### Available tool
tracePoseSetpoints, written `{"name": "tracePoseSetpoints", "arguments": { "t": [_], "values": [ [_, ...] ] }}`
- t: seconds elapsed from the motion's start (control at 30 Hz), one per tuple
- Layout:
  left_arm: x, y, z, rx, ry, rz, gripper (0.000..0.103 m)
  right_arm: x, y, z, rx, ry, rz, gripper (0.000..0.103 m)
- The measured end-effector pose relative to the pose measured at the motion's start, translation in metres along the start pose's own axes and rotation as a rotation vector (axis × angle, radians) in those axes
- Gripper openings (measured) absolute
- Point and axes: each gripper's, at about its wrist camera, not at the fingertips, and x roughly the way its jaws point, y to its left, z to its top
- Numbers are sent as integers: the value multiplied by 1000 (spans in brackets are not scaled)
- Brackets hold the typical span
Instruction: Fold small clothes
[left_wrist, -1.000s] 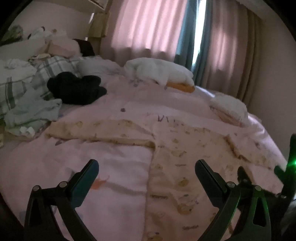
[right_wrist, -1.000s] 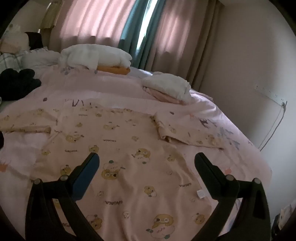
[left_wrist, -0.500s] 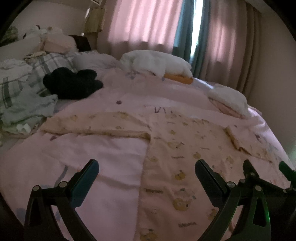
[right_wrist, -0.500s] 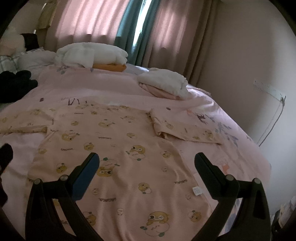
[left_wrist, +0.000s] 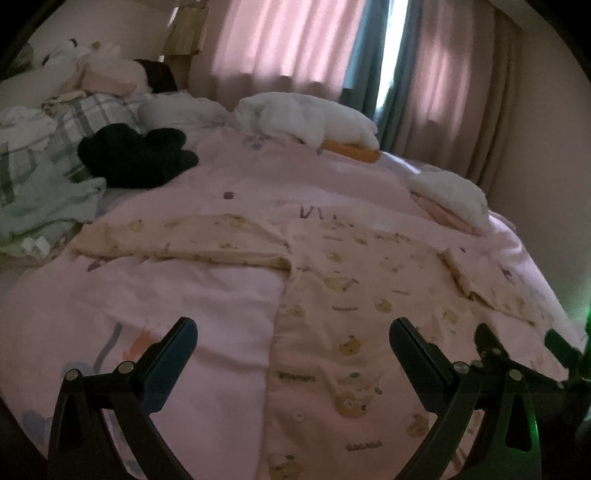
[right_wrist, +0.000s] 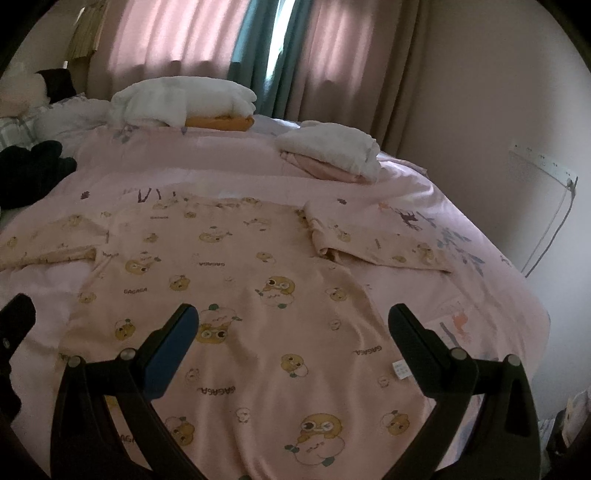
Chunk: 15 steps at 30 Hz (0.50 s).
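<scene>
Cotton, the printed top (right_wrist: 236, 295) is lying flat on the bed (right_wrist: 221, 173), sleeves out, so I am keeping both the left gripper (left_wrist: 291, 347) and right gripper (right_wrist: 293, 332) spread wide and empty, aiming each for a sleeve cuff.

Dim bedroom, pink bed (right_wrist: 258, 177), backlit pink curtains (right_wrist: 155, 37), beige wall (right_wrist: 480, 92)

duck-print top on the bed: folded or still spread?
Spread. The duck-print top lies flat on the pink duvet, both sleeves out sideways, no fold started. Both grippers are open above it.
</scene>
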Motion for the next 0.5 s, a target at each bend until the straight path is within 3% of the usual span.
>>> {"name": "tracePoseSetpoints", "arguments": {
  "t": [0.1, 0.27, 0.5],
  "values": [
    [5, -2, -1, -3, 21, 26, 103, 1, -2, 1, 6, -2, 9, 103],
    [-3, -3, -2, -23, 7, -22, 103, -1, -3, 0, 3, -1, -2, 103],
    [-9, -13, -7, 73, -5, 19, 103, -4, -1, -1, -14, -5, 2, 103]
  ]
}}
